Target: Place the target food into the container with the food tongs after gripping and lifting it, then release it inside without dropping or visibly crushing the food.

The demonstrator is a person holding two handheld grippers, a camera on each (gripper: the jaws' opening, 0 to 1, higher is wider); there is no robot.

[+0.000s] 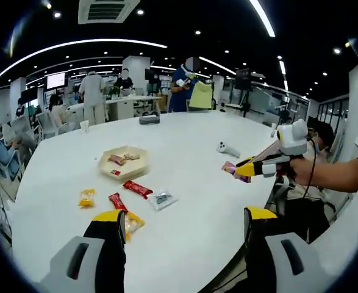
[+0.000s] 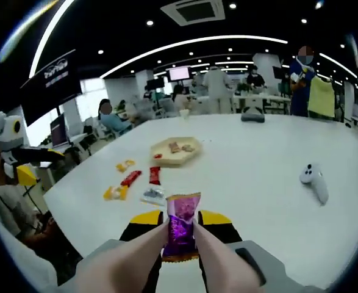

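A purple snack packet (image 2: 182, 229) is pinched between the tips of beige food tongs (image 2: 218, 262). My right gripper (image 2: 182, 218) is shut on the tongs and holds them above the white table's near edge. The left gripper view has that packet (image 1: 232, 170) and the right gripper (image 1: 258, 168) at the right, over the table edge. The container, a shallow beige tray (image 1: 108, 152) (image 2: 166, 159) holding a few snacks, sits mid-table, well beyond the packet. My left gripper (image 1: 185, 215) is open and holds nothing, near the table's front edge.
Loose snacks lie between the tray and the edge: yellow packets (image 1: 87, 197) (image 1: 133, 223), red ones (image 1: 137, 188) (image 1: 118, 201), a clear one (image 1: 162, 198). A white controller (image 1: 229, 149) (image 2: 314, 178) lies to one side. People stand and sit around the table's far end.
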